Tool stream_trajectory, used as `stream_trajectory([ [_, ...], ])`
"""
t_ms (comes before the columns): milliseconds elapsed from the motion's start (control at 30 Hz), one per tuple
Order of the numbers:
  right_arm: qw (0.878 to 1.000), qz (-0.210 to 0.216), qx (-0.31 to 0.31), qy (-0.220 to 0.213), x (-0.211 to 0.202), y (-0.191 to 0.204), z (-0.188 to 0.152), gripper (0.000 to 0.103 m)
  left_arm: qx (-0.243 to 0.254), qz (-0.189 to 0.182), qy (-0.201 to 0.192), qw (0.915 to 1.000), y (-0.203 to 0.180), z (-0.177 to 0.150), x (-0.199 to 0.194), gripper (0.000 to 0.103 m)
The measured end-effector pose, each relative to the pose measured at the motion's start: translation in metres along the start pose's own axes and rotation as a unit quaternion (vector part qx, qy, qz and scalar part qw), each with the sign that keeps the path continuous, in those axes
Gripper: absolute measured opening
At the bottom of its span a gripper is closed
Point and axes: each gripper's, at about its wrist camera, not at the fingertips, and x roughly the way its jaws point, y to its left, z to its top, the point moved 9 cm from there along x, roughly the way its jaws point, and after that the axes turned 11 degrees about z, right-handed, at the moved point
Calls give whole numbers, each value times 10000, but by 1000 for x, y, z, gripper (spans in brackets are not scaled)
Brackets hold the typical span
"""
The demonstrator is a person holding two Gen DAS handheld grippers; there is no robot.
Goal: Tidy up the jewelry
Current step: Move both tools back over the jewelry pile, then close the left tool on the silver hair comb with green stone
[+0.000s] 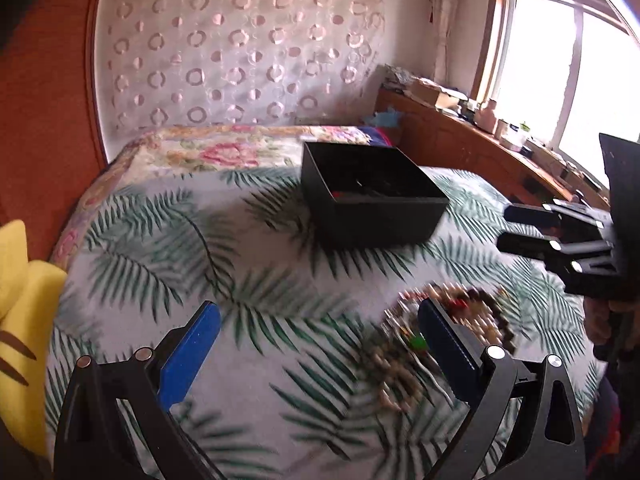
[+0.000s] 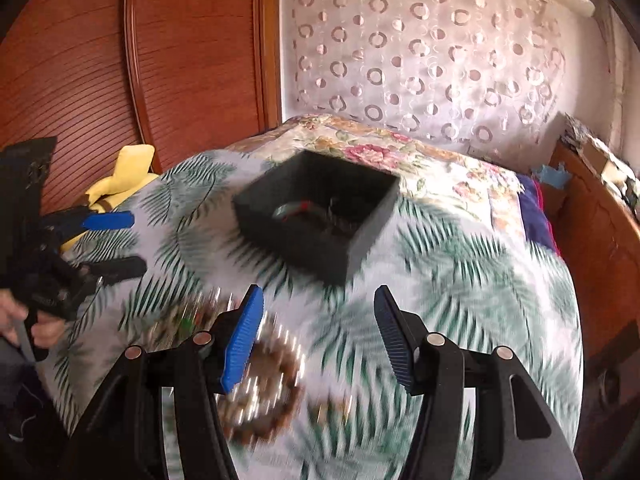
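Observation:
A black open box (image 1: pixel 372 196) sits on the palm-leaf bedspread and holds a few dark and red pieces; it also shows in the right wrist view (image 2: pixel 320 216). A blurred pile of beaded bracelets and necklaces (image 1: pixel 444 332) lies on the bed in front of the box, seen too in the right wrist view (image 2: pixel 260 376). My left gripper (image 1: pixel 320 320) is open and empty, just left of the pile. My right gripper (image 2: pixel 320 316) is open and empty, above the pile's right side. In the left wrist view the right gripper (image 1: pixel 508 228) appears at right with its fingers open.
A yellow plush toy (image 1: pixel 20 320) lies at the bed's left edge. A wooden wardrobe (image 2: pixel 120 60) stands to the left. A cluttered wooden shelf (image 1: pixel 480 128) runs under the window at right. A curtain with circles (image 1: pixel 240 48) hangs behind the bed.

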Motion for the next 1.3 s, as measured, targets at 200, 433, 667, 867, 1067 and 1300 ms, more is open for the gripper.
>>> stream_trajectory([
  [200, 9988, 125, 481, -11, -21, 6, -54, 60, 84, -310, 28, 9995, -21, -19, -14, 95],
  [433, 9985, 50, 546, 78, -19, 20, -82, 60, 149, -488, 158, 9986, -39, -31, -17, 85],
  [667, 9991, 186, 381, 81, -14, 33, -77, 59, 184, -482, 234, 9984, -44, -37, -15, 84],
  [867, 9998, 93, 143, 102, -5, 35, -58, 54, 133, -594, 295, 9977, -42, -35, -10, 63],
  [1067, 9997, 25, 230, 69, -7, 28, -61, 54, 517, -779, 350, 9950, -62, -24, 0, 36],
  [1300, 9994, 4, 356, 18, -11, 21, -66, 54, 1049, -707, 507, 9907, -84, -20, 16, 36],
])
